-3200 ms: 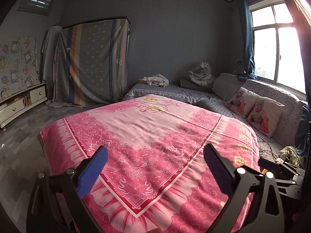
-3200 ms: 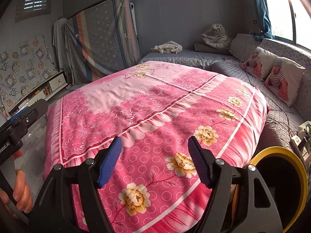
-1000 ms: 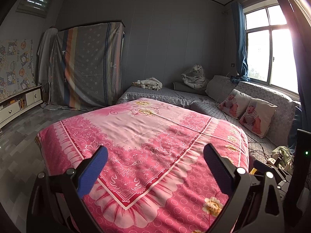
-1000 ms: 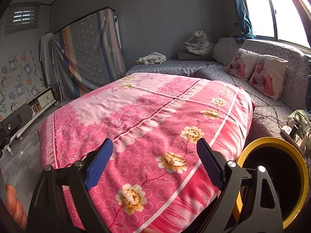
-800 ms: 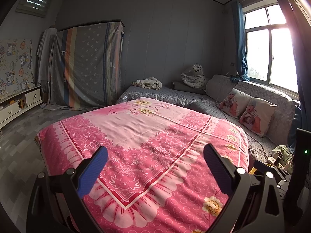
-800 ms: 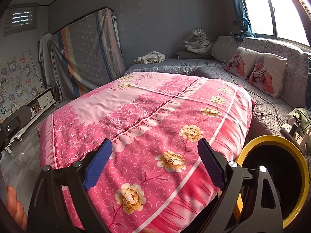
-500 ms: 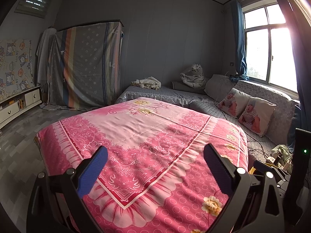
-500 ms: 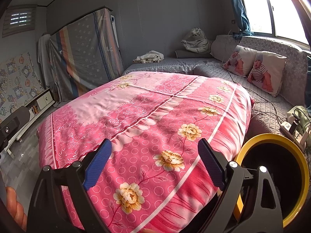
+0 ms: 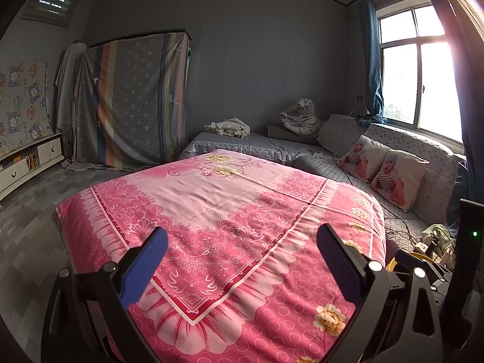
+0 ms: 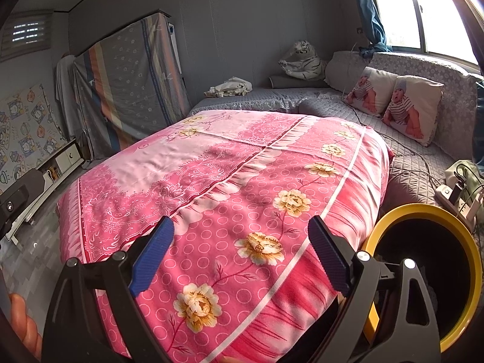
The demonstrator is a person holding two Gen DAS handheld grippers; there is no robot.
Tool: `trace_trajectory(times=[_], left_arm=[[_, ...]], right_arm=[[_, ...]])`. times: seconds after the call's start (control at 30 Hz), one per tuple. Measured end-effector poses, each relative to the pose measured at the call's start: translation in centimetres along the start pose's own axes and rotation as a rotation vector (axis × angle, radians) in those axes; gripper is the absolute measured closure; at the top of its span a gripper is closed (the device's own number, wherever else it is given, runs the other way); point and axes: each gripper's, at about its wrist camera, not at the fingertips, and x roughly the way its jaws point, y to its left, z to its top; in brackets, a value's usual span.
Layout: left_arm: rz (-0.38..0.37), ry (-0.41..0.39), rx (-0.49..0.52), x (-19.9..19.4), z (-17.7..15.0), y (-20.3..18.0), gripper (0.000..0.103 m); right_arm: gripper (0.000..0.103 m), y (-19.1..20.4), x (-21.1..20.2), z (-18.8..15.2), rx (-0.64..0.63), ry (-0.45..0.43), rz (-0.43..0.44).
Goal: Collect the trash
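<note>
Both grippers' jaws gape empty over the pink quilt point(image 10: 230, 163); yellow-rimmed bin point(image 10: 402, 211) half cut off.

Pink quilt point(image 10: 230, 163) surface bare ahead, yellow-rimmed bin point(image 10: 423, 211) blocking right

Pink quilt point(image 10: 230, 163) — smooth, faintly glossy cloth — yellow-rimmed bin point(image 10: 390, 214), plastic.

We hold our left gripper point(image 9: 242, 260) low and tilted slightly downward, its blue-padded fingers point(image 9: 145, 267) spread wide with nothing between them. Our right gripper point(image 10: 240, 252) sits alongside, angled a bit more steeply down, jaws just as wide and empty. At the left edge of the right wrist view, a few of our fingers point(image 10: 25, 326) show.
</note>
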Motion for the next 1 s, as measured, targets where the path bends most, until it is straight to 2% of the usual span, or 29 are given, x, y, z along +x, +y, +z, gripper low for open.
trace_trajectory(times=[1.0], left_arm=[[-0.015,0.011,0.016,0.33,-0.19,0.2,0.008]], right_arm=[[0.017,-0.42,0.17,-0.3,0.019,0.017,0.0]])
